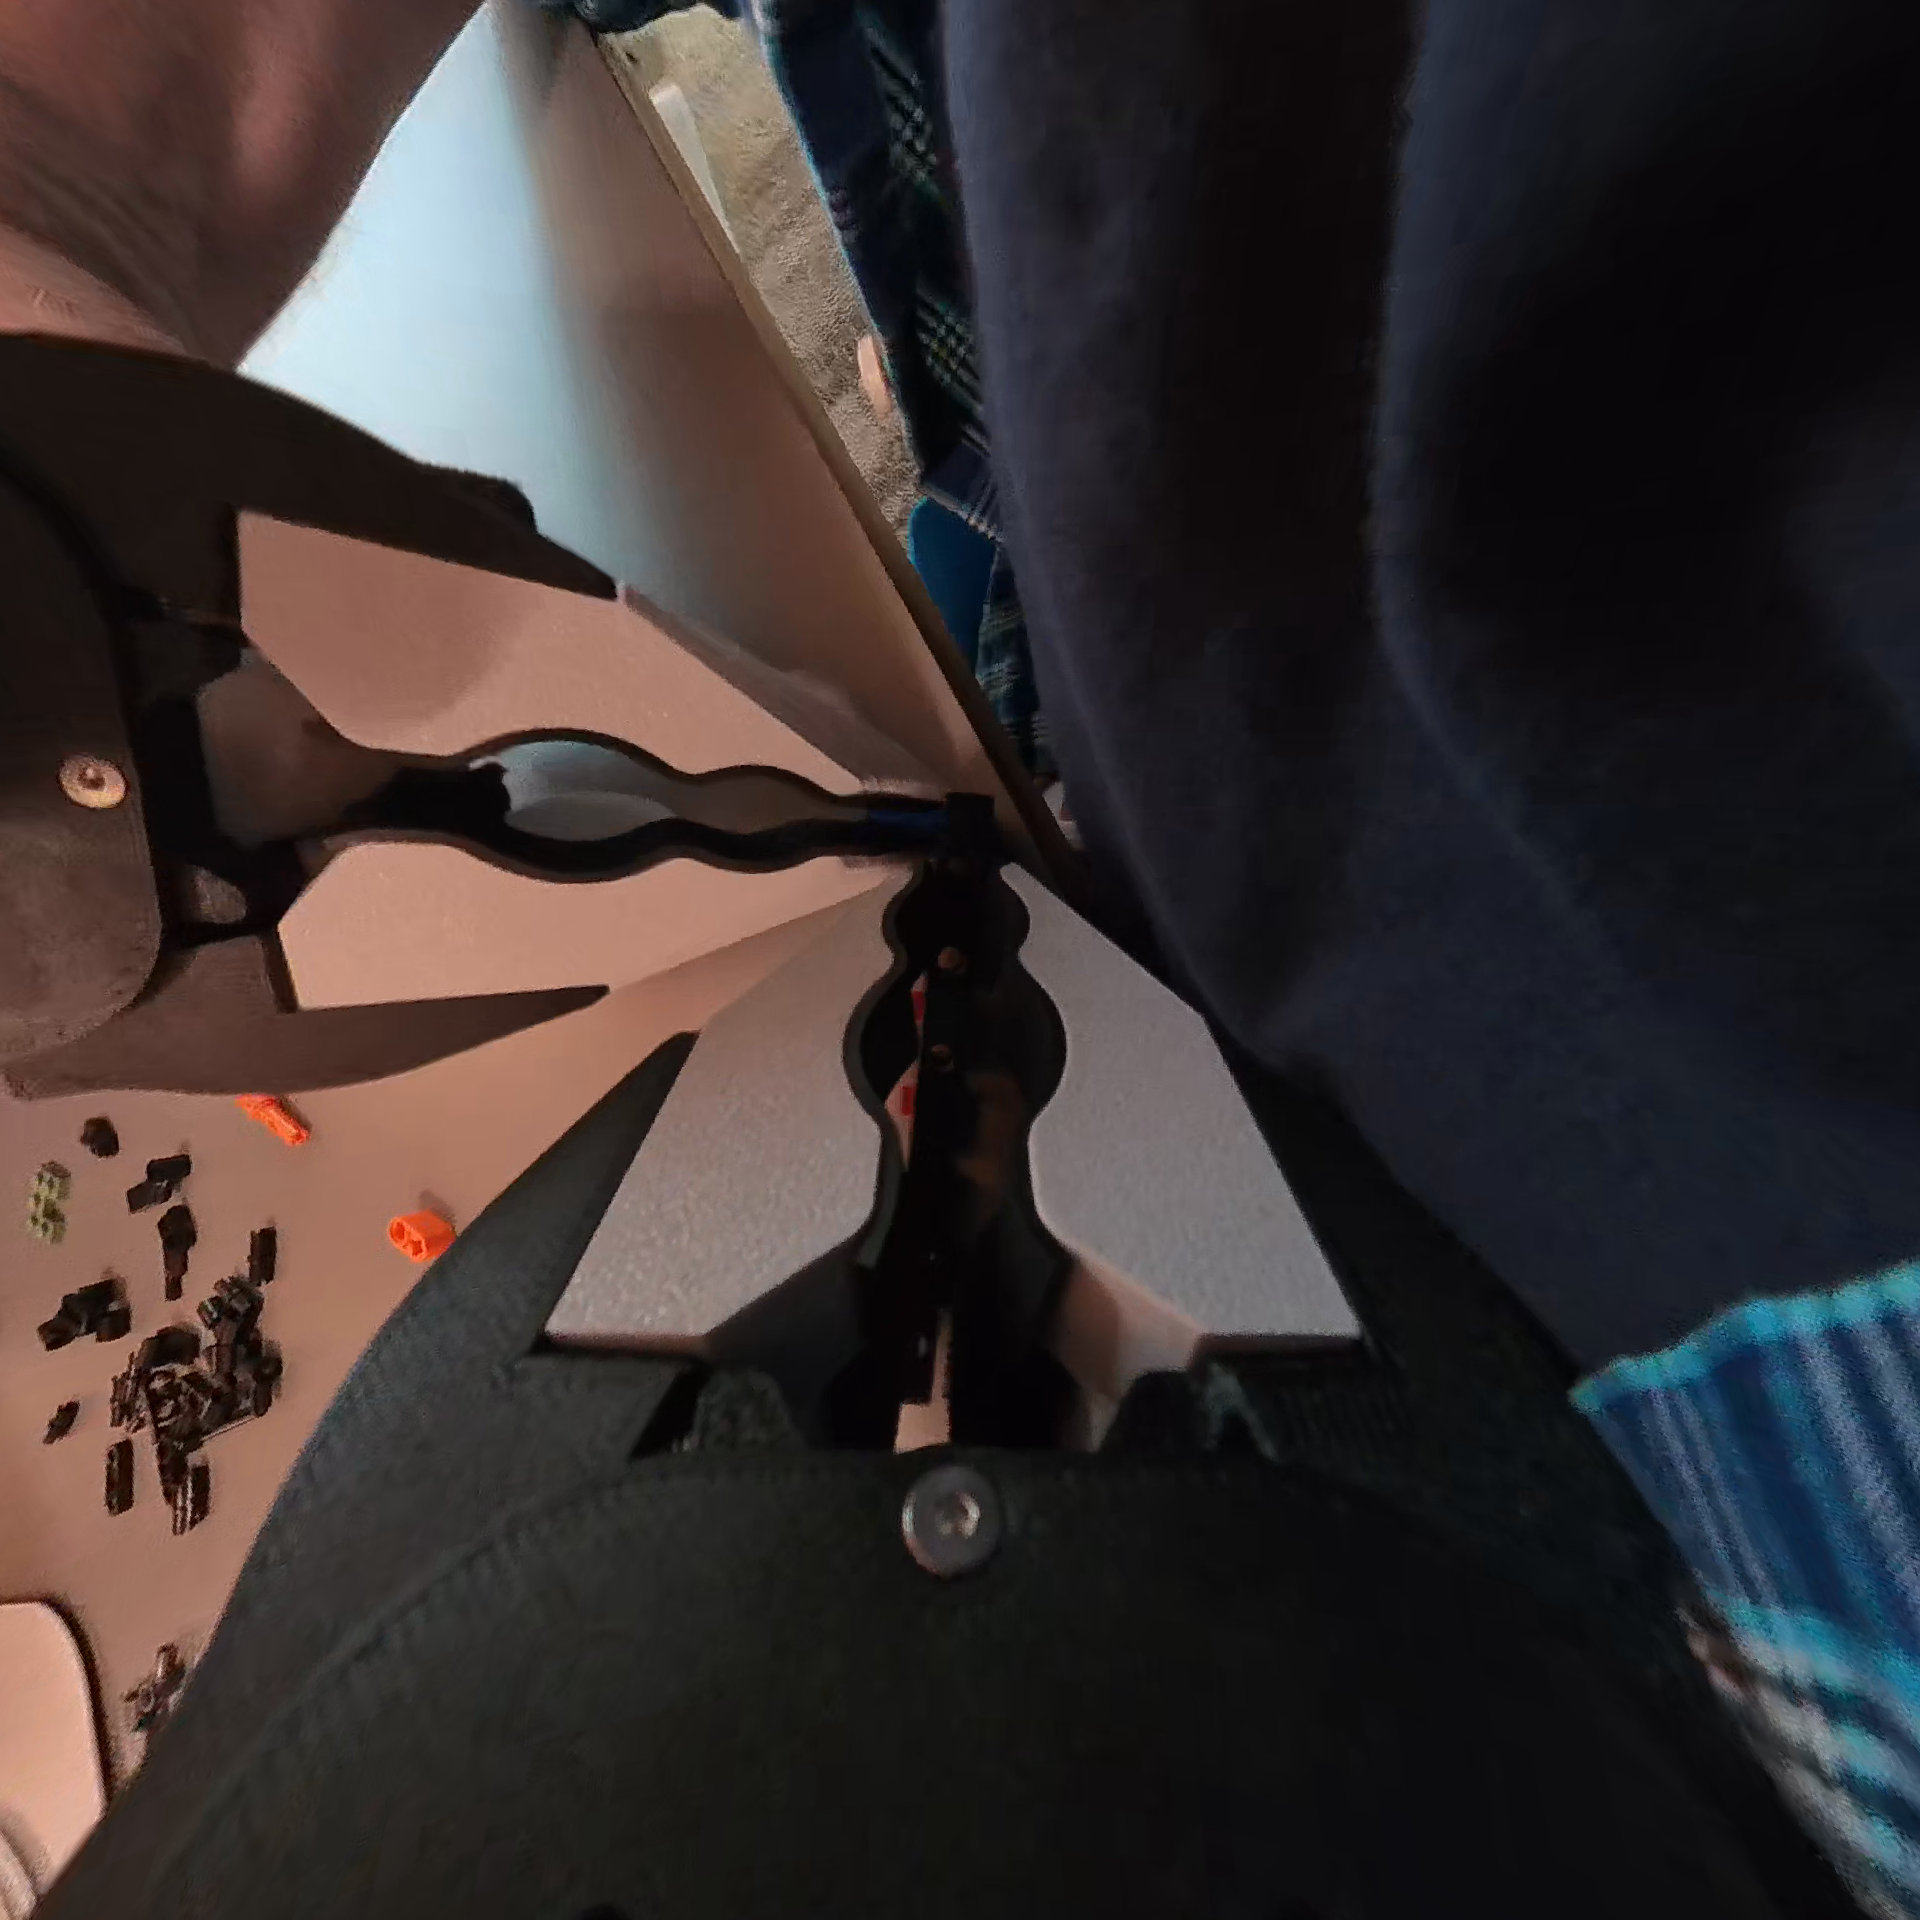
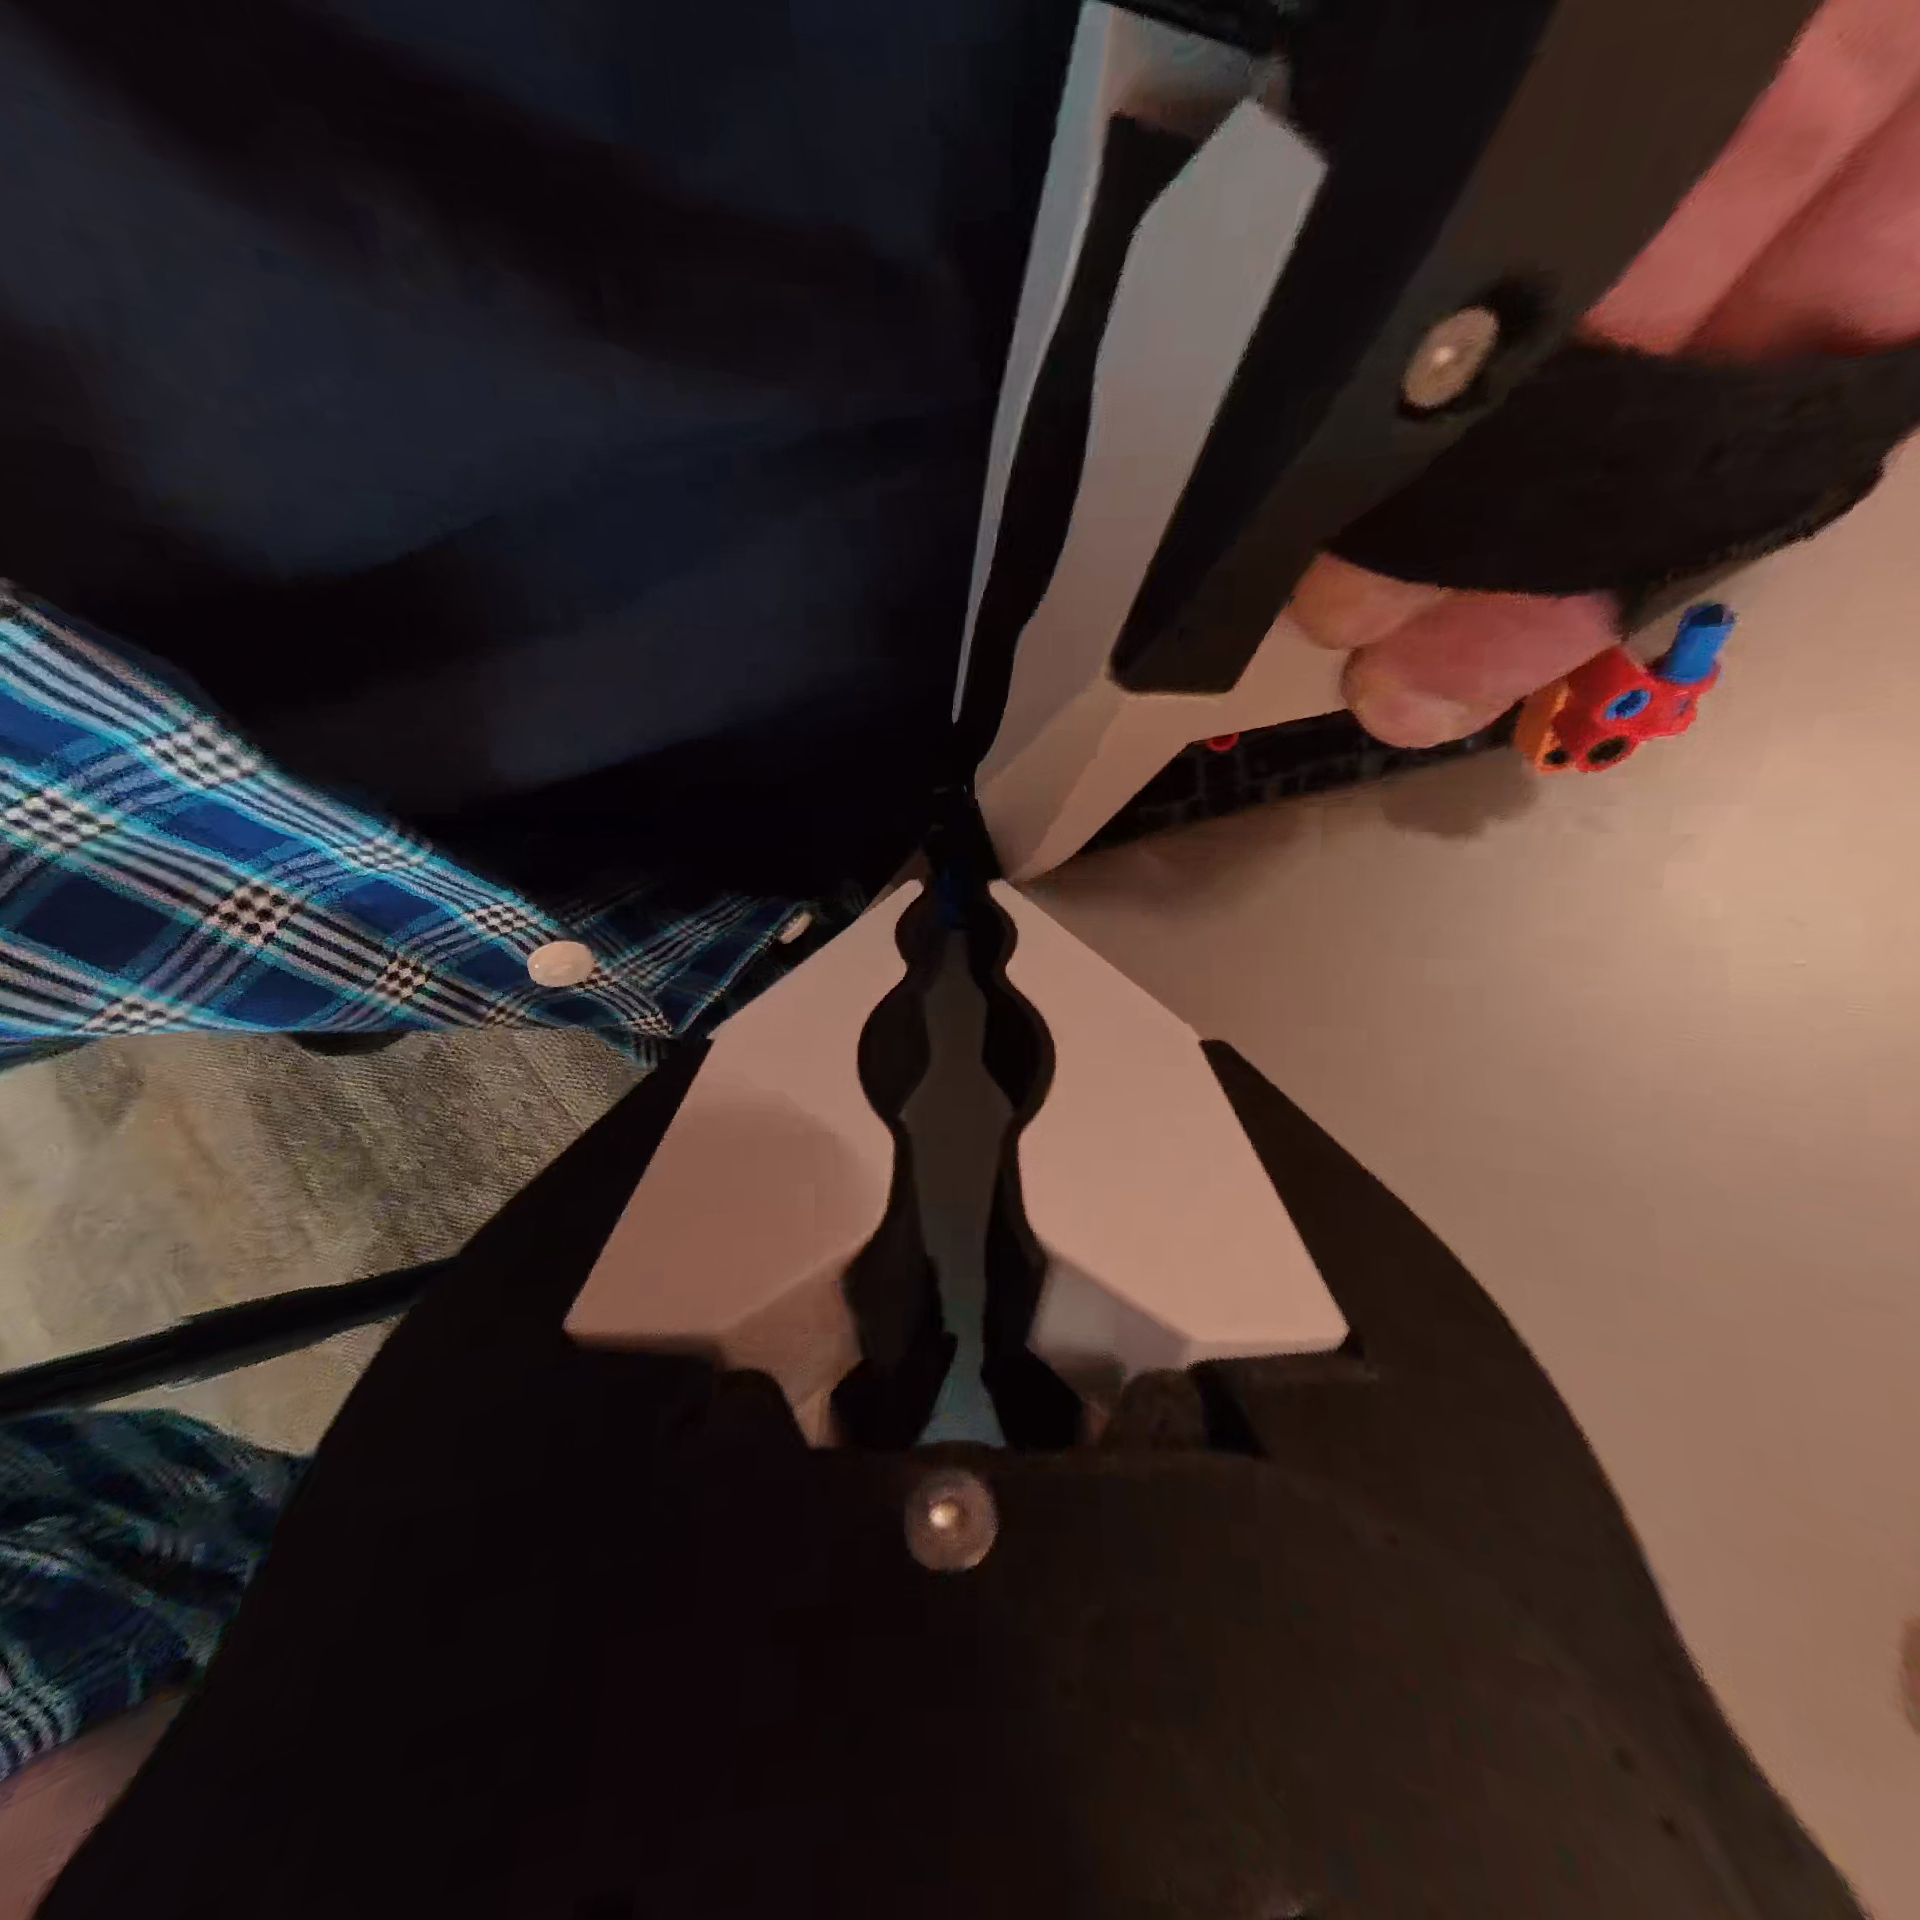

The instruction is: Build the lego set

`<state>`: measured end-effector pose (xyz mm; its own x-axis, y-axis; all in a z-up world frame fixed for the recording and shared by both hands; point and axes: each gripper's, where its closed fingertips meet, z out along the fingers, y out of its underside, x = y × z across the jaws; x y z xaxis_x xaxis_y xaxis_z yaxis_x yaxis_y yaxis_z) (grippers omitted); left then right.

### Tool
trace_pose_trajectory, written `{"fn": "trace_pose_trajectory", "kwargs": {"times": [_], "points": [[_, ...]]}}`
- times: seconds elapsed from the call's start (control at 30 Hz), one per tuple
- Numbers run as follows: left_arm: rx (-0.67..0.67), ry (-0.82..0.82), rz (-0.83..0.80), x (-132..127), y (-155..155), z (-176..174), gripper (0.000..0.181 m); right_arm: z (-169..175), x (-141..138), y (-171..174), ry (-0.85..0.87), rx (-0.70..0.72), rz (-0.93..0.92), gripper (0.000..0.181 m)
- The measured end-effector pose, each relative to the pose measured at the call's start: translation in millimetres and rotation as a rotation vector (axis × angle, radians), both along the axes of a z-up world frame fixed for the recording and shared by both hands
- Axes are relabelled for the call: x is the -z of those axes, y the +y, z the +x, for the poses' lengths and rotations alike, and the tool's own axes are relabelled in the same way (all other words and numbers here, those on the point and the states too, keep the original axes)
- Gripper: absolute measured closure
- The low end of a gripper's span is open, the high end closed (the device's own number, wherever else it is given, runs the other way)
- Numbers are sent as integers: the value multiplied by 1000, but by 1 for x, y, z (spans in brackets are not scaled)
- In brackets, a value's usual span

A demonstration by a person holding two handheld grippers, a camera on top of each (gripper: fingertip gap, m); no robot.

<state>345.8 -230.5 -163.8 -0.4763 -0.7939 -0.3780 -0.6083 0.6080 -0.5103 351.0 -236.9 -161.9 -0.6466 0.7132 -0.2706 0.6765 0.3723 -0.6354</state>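
Caught a small blue plastic peg (image 1: 902, 821) nipped at the very tips of the right gripper (image 1: 920, 828), clamped tight on it, and held nose to nose with a thin black holed plastic beam (image 1: 948, 997) gripped lengthwise in the left gripper (image 1: 958, 873), likewise closed hard. Found the pair meeting right at the near edge of the pale table (image 1: 520, 935), close against a dark blue garment (image 1: 1455, 623). Judged both bits featherlight, rigid and smooth-sided, so apt to twist or ping away under a skewed push. Reckoned it best to grip square across the flat faces, peg end left proud, and press straight along the hole's line. Could not tell whether the peg had entered a hole, for the joint sat dark and blurred. Got from the left wrist view alone a heap of loose black pieces (image 1: 177, 1382), two orange connectors (image 1: 421, 1236) and a small green brick (image 1: 47, 1200) lying well off to the side. Picked up only in the right wrist view a hand (image 2: 1455, 665) round the left tool, a red, orange and blue sub-assembly (image 2: 1600, 717) on the tabletop beyond it, and a long black framed part (image 2: 1299, 769) beside that.
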Motion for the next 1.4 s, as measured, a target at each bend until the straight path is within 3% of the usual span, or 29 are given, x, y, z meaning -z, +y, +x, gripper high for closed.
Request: {"fn": "trace_pose_trajectory", "kwargs": {"times": [0.07, 0.27, 0.43, 0.53, 1.03, 1.27, 1.4], "points": [[-4, 7, -20, -1, 1, -1, 172, 0, -1, 2, -38, 56, -24, 178], [-149, 18, -107, 0, 18, 3, 173, 4, -5, 32, -26, 379, 49, 138], [-254, -20, -180, -4, 30, 6, 173, 3, -5, 42, 60, 689, 121, 149], [-293, -44, -216, -9, 35, 10, 173, -2, -2, 41, 108, 780, 136, 152], [-362, -19, -207, -7, 38, 11, 173, -1, 0, 48, 104, 855, 316, 161], [-370, -20, -235, -7, 34, 14, 172, 2, 0, 42, 88, 834, 253, 160], [-391, -17, -291, -8, 39, 17, 173, 5, -3, 44, 109, 882, 105, 151]]}}
